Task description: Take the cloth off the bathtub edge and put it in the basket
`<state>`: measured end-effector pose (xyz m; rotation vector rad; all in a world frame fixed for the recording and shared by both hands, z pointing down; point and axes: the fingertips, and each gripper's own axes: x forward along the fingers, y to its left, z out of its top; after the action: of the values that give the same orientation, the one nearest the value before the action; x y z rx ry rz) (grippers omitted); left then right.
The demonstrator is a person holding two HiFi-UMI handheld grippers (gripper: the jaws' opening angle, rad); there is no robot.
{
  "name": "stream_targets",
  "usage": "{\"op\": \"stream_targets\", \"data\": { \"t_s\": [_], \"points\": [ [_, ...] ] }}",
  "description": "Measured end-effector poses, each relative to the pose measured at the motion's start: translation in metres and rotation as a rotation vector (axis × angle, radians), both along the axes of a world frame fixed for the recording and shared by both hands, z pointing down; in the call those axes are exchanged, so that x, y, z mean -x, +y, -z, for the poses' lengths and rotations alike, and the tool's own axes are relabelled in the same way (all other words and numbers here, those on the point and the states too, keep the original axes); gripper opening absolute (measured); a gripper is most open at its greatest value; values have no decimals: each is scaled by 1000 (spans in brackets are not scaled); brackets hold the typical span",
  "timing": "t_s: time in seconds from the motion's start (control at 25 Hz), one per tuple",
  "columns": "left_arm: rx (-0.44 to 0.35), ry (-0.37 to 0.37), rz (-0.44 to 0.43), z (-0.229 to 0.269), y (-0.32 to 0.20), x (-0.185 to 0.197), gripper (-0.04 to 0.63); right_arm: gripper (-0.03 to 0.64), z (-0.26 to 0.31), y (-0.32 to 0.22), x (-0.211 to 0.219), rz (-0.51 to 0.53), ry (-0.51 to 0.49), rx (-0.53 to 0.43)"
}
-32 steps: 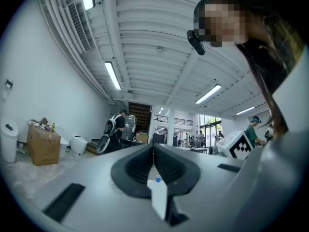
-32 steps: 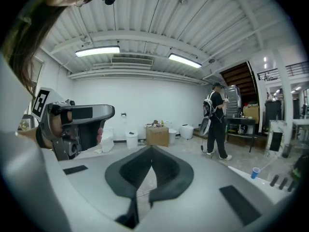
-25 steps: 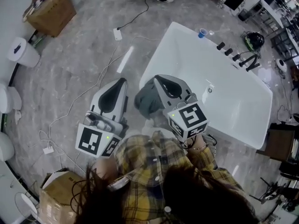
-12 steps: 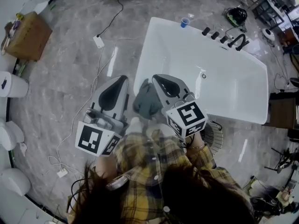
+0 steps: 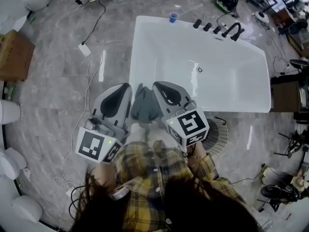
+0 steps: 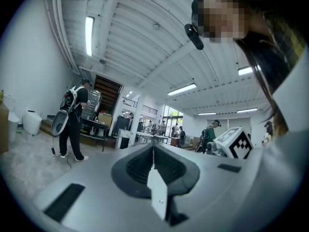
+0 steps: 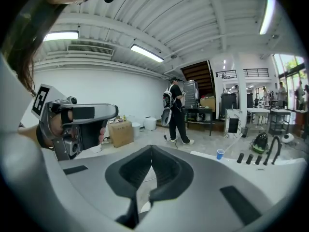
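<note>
A crumpled grey cloth [image 5: 143, 104] lies over the near left corner of the white bathtub [image 5: 231, 76]. It sits between my two grippers in the head view. My left gripper [image 5: 125, 87] is just left of the cloth, shut and empty; its jaws [image 6: 153, 151] meet with nothing in them. On the cloth's right side, my right gripper [image 5: 157, 86] is also shut and empty, its jaws [image 7: 151, 151] pointing over the tub rim. A wire basket [image 5: 218, 137] stands on the floor by the tub's near side, partly hidden behind the right gripper's marker cube.
A blue cup [image 5: 173, 17] and black tap fittings [image 5: 218, 29] stand on the tub's far rim. Cables and a power strip [image 5: 84, 49] run over the marble floor at left. A cardboard box [image 5: 13, 55] and white fixtures [image 5: 7, 112] line the left side. A person [image 7: 175, 111] stands beyond.
The head view has swung round, so the tub now lies more squarely ahead and the wire basket shows. Both grippers stay shut on either side of the cloth.
</note>
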<state>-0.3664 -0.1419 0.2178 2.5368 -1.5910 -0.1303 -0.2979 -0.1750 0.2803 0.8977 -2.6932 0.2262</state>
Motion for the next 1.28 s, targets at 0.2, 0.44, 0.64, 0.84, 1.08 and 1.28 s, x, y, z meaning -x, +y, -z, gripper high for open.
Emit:
{"op": "stream_targets", "data": {
  "t_s": [0.2,0.44,0.64,0.84,1.08,1.28],
  "points": [
    [43,-3,-46,-24,-14,-10,18,15,-25,-9,-8,-41,17,40],
    [129,5,-77,-64,-29,-20,18,15,-56,-20,-12,-76,23,102],
    [214,13,-100,-113,-39,-29,18,15,-90,-31,-23,-108,32,158],
    [298,-19,-137,-167,-39,-38,18,15,-141,-29,-33,-117,60,232],
    [402,-33,-169,-225,-30,-45,18,15,-211,-20,-44,-153,119,319],
    [467,-85,-209,-273,-22,-52,18,16,-261,-9,-45,-165,144,374]
  ]
}}
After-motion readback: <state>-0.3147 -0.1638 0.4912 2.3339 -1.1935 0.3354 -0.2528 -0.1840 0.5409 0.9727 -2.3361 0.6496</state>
